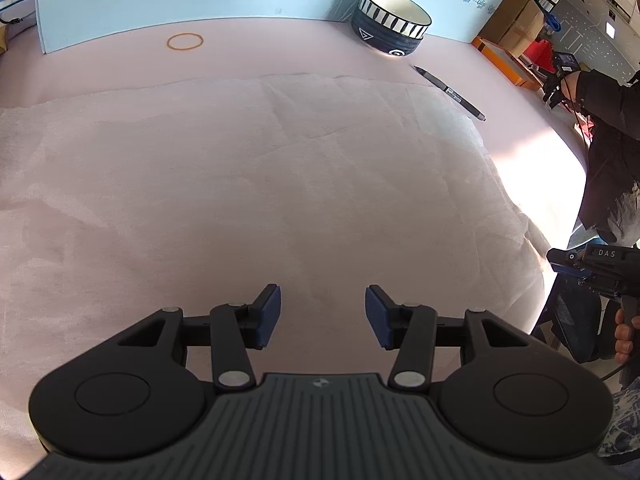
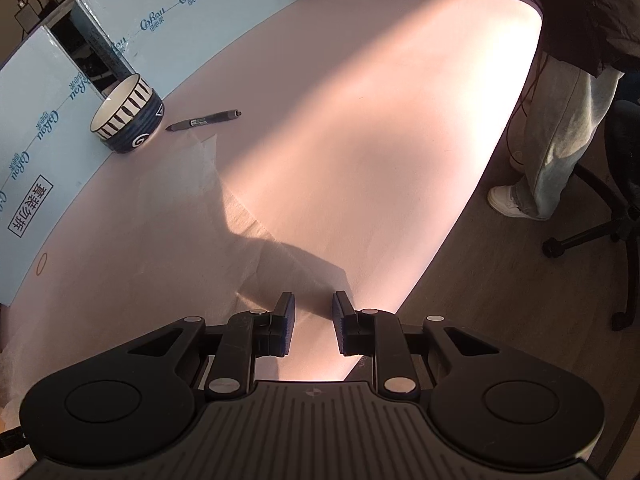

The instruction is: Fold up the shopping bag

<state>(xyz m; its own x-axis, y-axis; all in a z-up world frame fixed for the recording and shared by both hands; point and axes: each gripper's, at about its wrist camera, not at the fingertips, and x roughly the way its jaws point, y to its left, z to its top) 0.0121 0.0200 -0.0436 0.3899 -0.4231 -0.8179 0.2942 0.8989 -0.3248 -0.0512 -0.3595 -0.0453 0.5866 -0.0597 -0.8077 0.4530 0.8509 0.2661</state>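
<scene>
The shopping bag (image 1: 260, 180) is a thin, translucent pale sheet spread flat on the pink table (image 1: 280, 48), creased in places. My left gripper (image 1: 323, 314) hovers over the bag's near part, open, with nothing between its blue pads. In the right wrist view the bag (image 2: 160, 260) lies to the left, and its right edge runs down toward my right gripper (image 2: 314, 322). That gripper stands near the table's front edge with a narrow gap between its pads. Only table shows in the gap. A hand (image 1: 626, 336) holds that gripper's handle at the right edge of the left wrist view.
A striped bowl (image 1: 390, 24) (image 2: 128, 116) and a dark pen (image 1: 450, 92) (image 2: 204, 120) lie beyond the bag. A rubber band (image 1: 185, 41) lies by the light blue board (image 1: 120, 0). A person's legs (image 2: 560, 140) and an office chair (image 2: 624, 200) stand past the table's edge.
</scene>
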